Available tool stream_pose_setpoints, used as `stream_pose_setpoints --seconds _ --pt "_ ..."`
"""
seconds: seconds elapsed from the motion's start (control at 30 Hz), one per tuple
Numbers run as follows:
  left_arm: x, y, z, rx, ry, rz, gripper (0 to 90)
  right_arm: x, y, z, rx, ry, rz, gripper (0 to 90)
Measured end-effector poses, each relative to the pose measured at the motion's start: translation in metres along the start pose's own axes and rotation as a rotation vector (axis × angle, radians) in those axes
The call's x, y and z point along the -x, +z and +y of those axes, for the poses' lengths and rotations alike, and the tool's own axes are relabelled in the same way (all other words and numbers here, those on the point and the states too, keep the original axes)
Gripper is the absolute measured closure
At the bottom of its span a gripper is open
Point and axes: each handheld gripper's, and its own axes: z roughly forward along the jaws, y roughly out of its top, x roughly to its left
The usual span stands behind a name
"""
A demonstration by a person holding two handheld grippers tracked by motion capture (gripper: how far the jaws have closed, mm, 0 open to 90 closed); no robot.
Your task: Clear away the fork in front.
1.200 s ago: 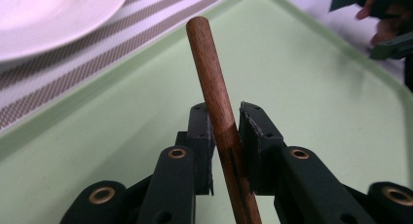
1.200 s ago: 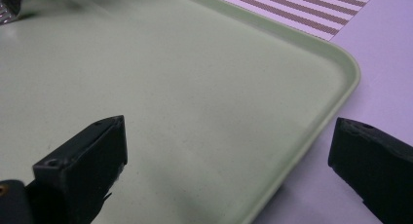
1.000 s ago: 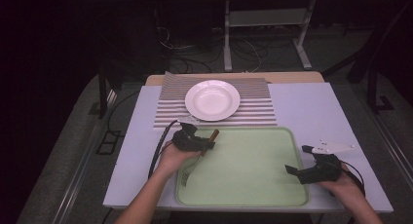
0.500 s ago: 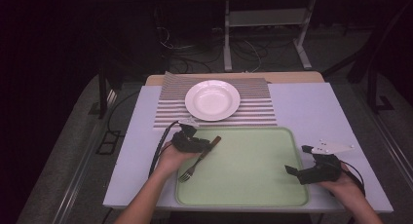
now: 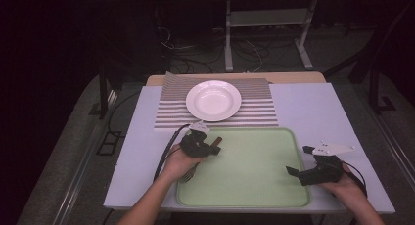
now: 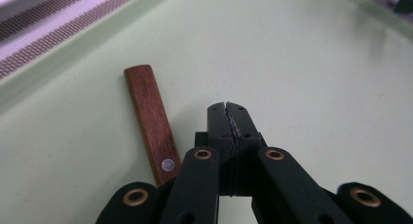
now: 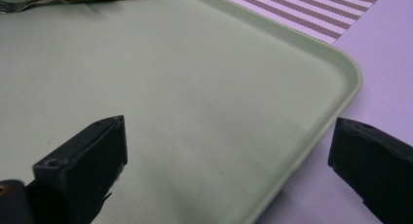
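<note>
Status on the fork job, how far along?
Done: nothing placed; the plate on the striped mat is bare. In hand: the fork lies on the green tray, beside the left gripper, whose jaws are shut with the handle outside them. Right gripper is open over the tray edge. Left: grasp, lift, probably place.

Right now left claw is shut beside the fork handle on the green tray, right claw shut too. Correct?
Not quite. The right claw is open, jaws wide apart over the green tray's edge, as the right gripper view shows. The left claw is shut beside the fork handle.
</note>
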Motion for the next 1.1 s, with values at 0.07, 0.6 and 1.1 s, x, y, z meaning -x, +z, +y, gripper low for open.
stream_pose_setpoints --seconds 0.07,0.6,1.1 --pt "-0.001 0.002 -0.001 -0.016 0.007 0.013 89.2 0.000 0.000 0.000 -0.002 -0.003 -0.001 0.9" --pt "-0.016 -0.010 -0.008 -0.033 -0.013 0.098 89.3 0.000 0.001 0.001 -0.003 -0.006 -0.005 0.9" --pt "-0.036 -0.032 -0.022 -0.015 -0.078 0.157 89.2 -0.001 0.000 0.001 -0.002 -0.011 -0.008 0.9"
